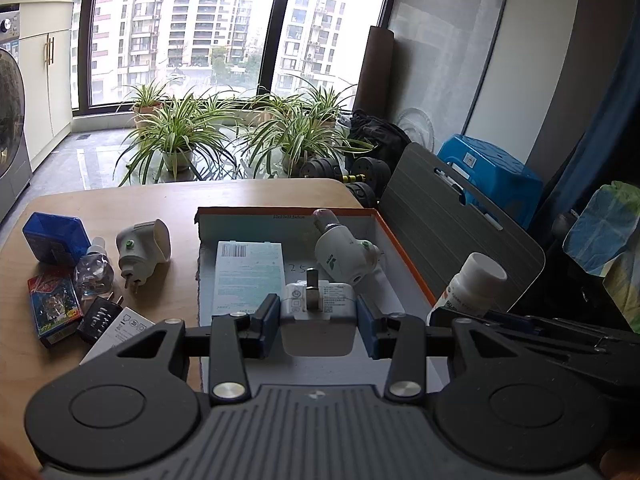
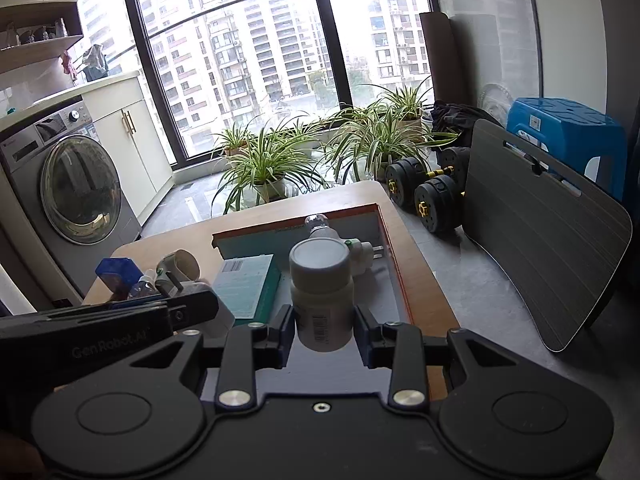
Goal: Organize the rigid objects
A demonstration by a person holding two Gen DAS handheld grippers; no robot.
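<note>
My left gripper [image 1: 318, 322] is shut on a white power adapter [image 1: 318, 312], held over the open orange-edged box [image 1: 404, 248]. The box holds a teal carton [image 1: 248, 276] and a white plug-in device [image 1: 344, 252]. My right gripper [image 2: 324, 330] is shut on a white pill bottle [image 2: 322, 292], held upright above the same box [image 2: 394, 252]; the bottle also shows at the right in the left wrist view [image 1: 472, 284].
On the wooden table [image 1: 172, 200] left of the box lie a blue box [image 1: 56, 236], a clear small bottle [image 1: 94, 268], a white plug-in device [image 1: 142, 246], a card pack [image 1: 54, 306], a black plug [image 1: 100, 318] and a white carton [image 1: 120, 332]. Grey board [image 2: 536, 232] stands right.
</note>
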